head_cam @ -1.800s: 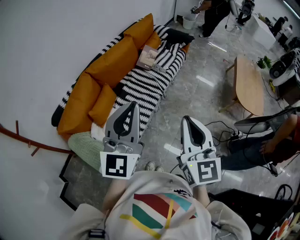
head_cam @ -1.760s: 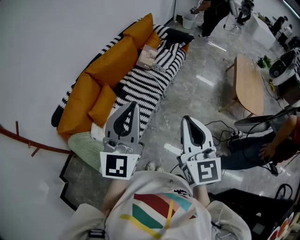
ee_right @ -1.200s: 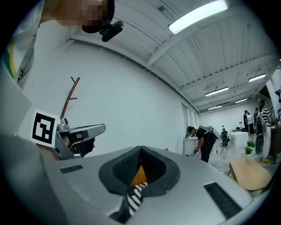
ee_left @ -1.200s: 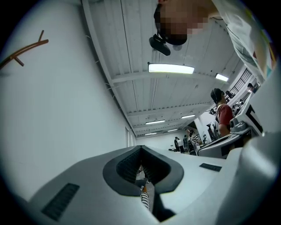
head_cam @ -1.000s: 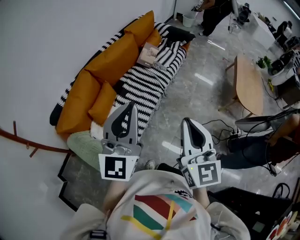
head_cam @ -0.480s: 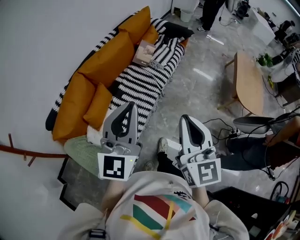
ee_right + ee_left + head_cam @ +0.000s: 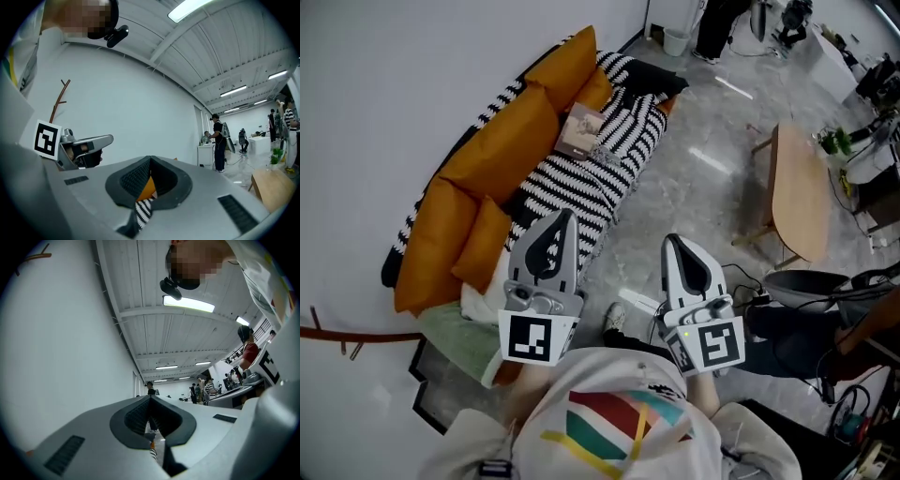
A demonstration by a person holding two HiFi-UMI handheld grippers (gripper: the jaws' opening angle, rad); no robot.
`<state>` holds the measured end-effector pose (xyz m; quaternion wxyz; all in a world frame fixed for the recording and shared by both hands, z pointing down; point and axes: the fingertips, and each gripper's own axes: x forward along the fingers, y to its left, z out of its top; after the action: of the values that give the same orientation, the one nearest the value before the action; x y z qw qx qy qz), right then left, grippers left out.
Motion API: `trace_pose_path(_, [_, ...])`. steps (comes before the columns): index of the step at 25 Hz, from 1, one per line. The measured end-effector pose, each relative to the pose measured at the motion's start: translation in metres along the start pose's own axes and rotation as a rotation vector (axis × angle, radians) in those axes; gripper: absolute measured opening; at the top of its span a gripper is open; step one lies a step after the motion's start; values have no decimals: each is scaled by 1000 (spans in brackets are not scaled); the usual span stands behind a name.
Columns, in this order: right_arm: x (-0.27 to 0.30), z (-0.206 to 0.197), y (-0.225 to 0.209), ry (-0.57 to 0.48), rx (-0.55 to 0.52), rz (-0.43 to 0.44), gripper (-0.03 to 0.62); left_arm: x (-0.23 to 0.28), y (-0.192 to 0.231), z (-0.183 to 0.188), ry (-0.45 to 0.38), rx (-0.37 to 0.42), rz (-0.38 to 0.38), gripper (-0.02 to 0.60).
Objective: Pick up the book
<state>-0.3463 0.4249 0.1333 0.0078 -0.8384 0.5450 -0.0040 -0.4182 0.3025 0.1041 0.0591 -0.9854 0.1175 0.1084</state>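
Nearest to you, your shirt front fills the bottom of the head view, and just above it sit the two marker cubes, one on the left gripper (image 7: 565, 214) and one on the right gripper (image 7: 672, 239). Both grippers point up the picture towards twelve o'clock, side by side and apart from each other. In the left gripper view your jaws meet at the tips with nothing between them. The right gripper view shows the same: jaws together, empty, with only a sliver of orange and of stripes showing through the gap behind the tips.

Your shoe (image 7: 616, 317) shows on the grey floor (image 7: 694, 178) between the two grippers. At about seven o'clock from your left gripper a pale green cushion (image 7: 455, 328) lies at the near end of the striped sofa (image 7: 581, 183), which runs away towards twelve o'clock along the white wall (image 7: 403, 84), lined with orange cushions (image 7: 502, 141).

The book (image 7: 581, 131) lies on the sofa's seat towards its far end, at roughly twelve o'clock from your left gripper and well apart from both grippers, touching the orange cushions. A black cushion (image 7: 652, 80) lies beyond it.

At two o'clock from your right gripper stands a wooden table (image 7: 797, 187). Farthest off, near twelve o'clock, a white bin (image 7: 675, 41) stands beside a person (image 7: 712, 23)
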Motion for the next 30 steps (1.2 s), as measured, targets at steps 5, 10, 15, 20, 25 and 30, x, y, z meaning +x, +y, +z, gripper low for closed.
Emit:
trace_pose_path(5, [29, -2, -41, -18, -2, 21, 14, 53, -3, -20, 7, 28, 7, 8])
trace_pose_path(10, [49, -1, -78, -35, 12, 27, 14, 94, -10, -17, -11, 68, 10, 8])
trace_pose_path(15, [79, -9, -102, -29, 18, 49, 14, 129, -2, -32, 1, 82, 29, 8])
trace_pose_path(20, [127, -26, -130, -7, 49, 70, 14, 172, 12, -59, 26, 91, 47, 8])
trace_pose_path(25, [201, -30, -157, -18, 5, 83, 14, 233, 48, -98, 56, 112, 73, 8])
trace_pose_path(30, [279, -20, -193, -6, -66, 95, 14, 314, 84, -110, 23, 86, 88, 9])
